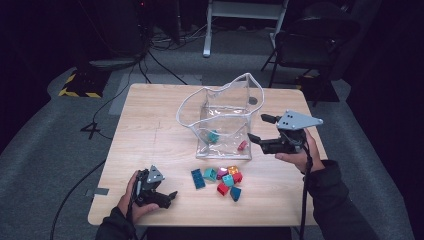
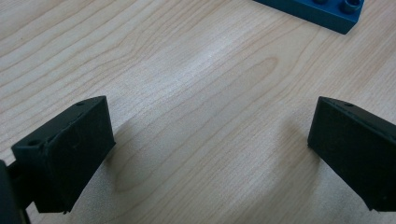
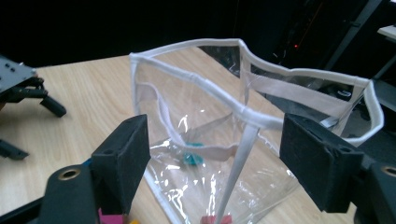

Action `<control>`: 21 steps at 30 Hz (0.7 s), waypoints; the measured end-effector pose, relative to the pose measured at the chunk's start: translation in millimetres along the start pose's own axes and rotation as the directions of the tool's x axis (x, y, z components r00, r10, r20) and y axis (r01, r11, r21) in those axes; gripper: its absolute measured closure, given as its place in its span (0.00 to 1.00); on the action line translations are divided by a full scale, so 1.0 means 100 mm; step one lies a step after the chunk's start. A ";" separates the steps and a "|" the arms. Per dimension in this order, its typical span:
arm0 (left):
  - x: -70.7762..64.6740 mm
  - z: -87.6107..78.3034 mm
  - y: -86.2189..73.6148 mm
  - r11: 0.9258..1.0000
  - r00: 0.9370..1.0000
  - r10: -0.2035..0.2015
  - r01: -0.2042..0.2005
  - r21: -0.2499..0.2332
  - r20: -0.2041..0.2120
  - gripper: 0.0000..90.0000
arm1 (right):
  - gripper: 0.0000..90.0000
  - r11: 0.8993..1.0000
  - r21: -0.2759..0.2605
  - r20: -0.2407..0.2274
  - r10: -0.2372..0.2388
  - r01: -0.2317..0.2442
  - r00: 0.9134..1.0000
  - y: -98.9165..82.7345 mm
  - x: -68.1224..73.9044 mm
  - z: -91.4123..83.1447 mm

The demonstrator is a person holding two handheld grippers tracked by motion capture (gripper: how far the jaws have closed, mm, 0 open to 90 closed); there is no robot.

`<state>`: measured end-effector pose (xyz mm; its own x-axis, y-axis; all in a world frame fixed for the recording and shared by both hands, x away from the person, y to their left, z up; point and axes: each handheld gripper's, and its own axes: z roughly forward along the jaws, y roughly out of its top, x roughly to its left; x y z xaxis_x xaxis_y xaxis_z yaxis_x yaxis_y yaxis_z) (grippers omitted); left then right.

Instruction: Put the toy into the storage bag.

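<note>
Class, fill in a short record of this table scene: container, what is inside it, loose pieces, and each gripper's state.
container: clear bag, upright, mouth open
inside: teal brick, red brick
loose pieces: cluster of bricks in front of the bag, blue flat brick at its left
left gripper: open, empty, low over the table
right gripper: open, empty, beside the bag's right wall

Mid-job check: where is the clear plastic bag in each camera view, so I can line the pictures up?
High view: the clear bag stands upright at the table's centre, past the pile of bricks.
Left gripper view: not in it; wooden tabletop and a blue brick at the top edge.
Right gripper view: centre, framed between the open right gripper.
Shared landmark: the teal brick inside the bag.
</note>
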<state>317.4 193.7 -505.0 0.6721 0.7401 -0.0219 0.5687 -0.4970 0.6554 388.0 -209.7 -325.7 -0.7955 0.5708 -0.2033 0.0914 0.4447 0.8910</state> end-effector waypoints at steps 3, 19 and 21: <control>0.00 0.00 0.00 1.000 1.000 0.000 0.000 0.000 0.000 0.00 | 0.28 1.000 0.012 -0.013 -0.006 0.006 1.000 -0.08 0.04 0.00; 0.00 0.00 0.00 1.000 1.000 0.000 0.000 0.000 0.000 0.00 | 0.28 0.998 0.068 -0.096 -0.010 0.017 0.995 -0.57 0.33 0.15; 0.00 0.00 0.00 1.000 1.000 0.001 -0.001 0.000 0.000 0.00 | 0.28 0.997 0.080 -0.103 -0.006 0.014 0.995 -0.62 0.36 0.18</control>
<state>317.4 193.8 -505.0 0.6723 0.7399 -0.0214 0.5684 -0.4975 0.6553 364.6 -204.3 -395.3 -0.8534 0.4941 -0.1657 0.1275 0.5063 0.8529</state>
